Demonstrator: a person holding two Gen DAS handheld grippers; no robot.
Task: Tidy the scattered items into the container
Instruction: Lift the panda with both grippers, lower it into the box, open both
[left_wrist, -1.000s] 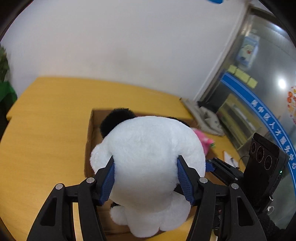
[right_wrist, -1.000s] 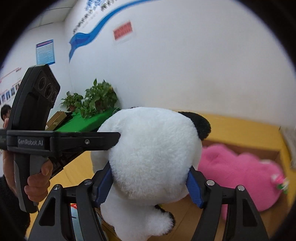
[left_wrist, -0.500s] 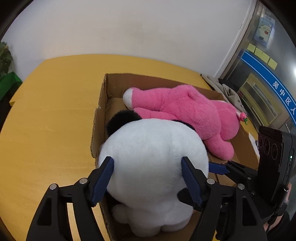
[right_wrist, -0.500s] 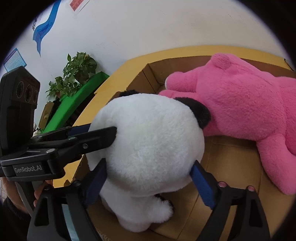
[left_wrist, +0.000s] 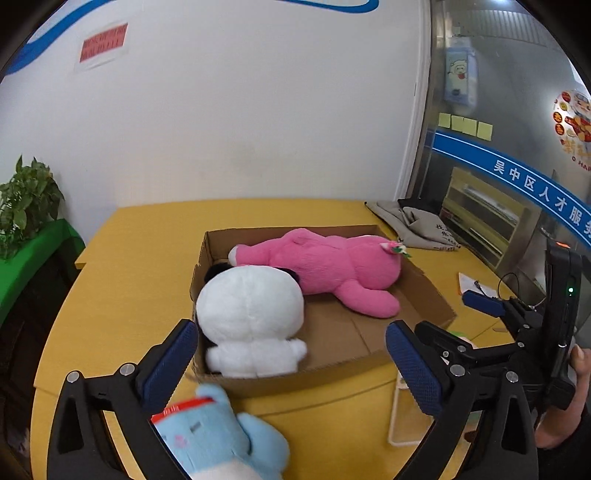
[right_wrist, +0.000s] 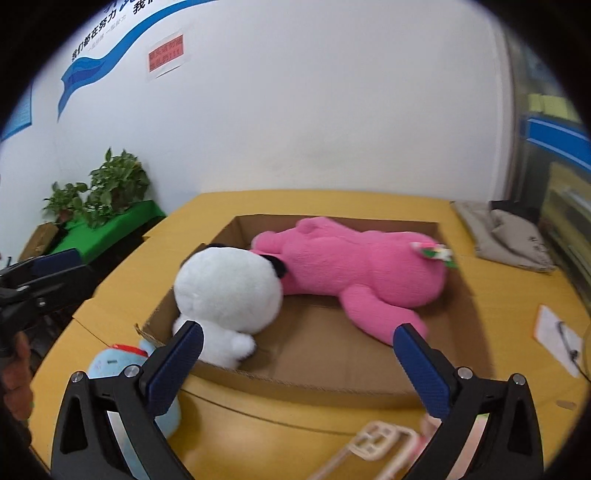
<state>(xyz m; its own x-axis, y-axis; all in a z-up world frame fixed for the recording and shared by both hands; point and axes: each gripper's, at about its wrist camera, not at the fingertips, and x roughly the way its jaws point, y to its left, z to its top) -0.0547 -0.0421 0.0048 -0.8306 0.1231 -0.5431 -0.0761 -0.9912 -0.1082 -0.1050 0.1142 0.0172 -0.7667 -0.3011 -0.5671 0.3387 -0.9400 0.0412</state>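
A white panda plush (left_wrist: 251, 314) (right_wrist: 227, 295) sits in the near left corner of an open cardboard box (left_wrist: 424, 291) (right_wrist: 317, 384). A pink plush (left_wrist: 332, 266) (right_wrist: 362, 262) lies along the box's back. A light blue plush (left_wrist: 214, 439) (right_wrist: 122, 365) lies on the yellow table outside the box's near left corner. My left gripper (left_wrist: 291, 362) is open and empty, drawn back in front of the box. My right gripper (right_wrist: 295, 362) is open and empty, also before the box; it shows at right in the left wrist view (left_wrist: 491, 306).
A pale pink plastic frame (right_wrist: 373, 446) (left_wrist: 402, 421) lies on the table in front of the box. A grey cloth bag (left_wrist: 417, 225) (right_wrist: 506, 236) lies at the back right. A paper with a clip (right_wrist: 557, 336) lies at right. Potted plants (right_wrist: 99, 192) stand on a green shelf at left.
Both grippers have opened, let go of the panda in the box and drawn back toward me. The blue plush has come into view.
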